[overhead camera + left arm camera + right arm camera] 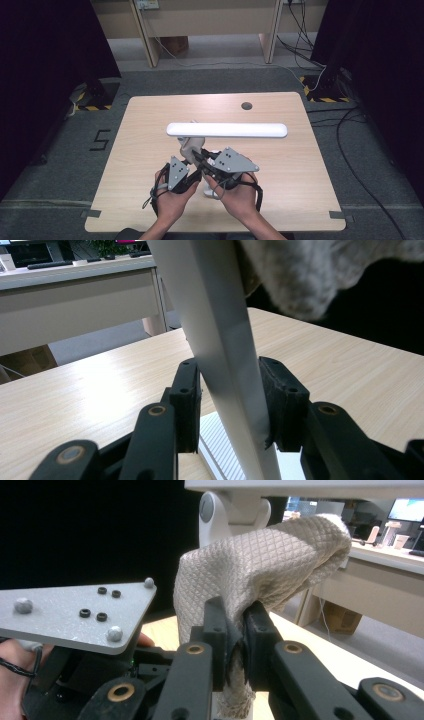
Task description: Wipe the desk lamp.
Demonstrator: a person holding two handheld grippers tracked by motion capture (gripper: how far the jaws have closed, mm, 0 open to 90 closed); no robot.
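A white desk lamp stands near the table's front, its long light bar [227,130] level above the wood. My left gripper [191,165] [230,395] is shut on the lamp's slanted white stem [220,340], one pad on each side. My right gripper [200,157] [235,625] is shut on a beige quilted cloth [260,565], which bunches up over the jaws and rests against the stem just below the lamp's hinge [220,515]. The cloth [300,275] hangs at the top right of the left gripper view. The lamp's ribbed base [215,440] lies under the left jaws.
The wooden table [150,150] has a round cable hole [246,105] at the back. The left gripper's grey plate [75,615] sits close beside the right jaws. Both hands crowd the front centre. Cables [360,150] lie on the floor to the right.
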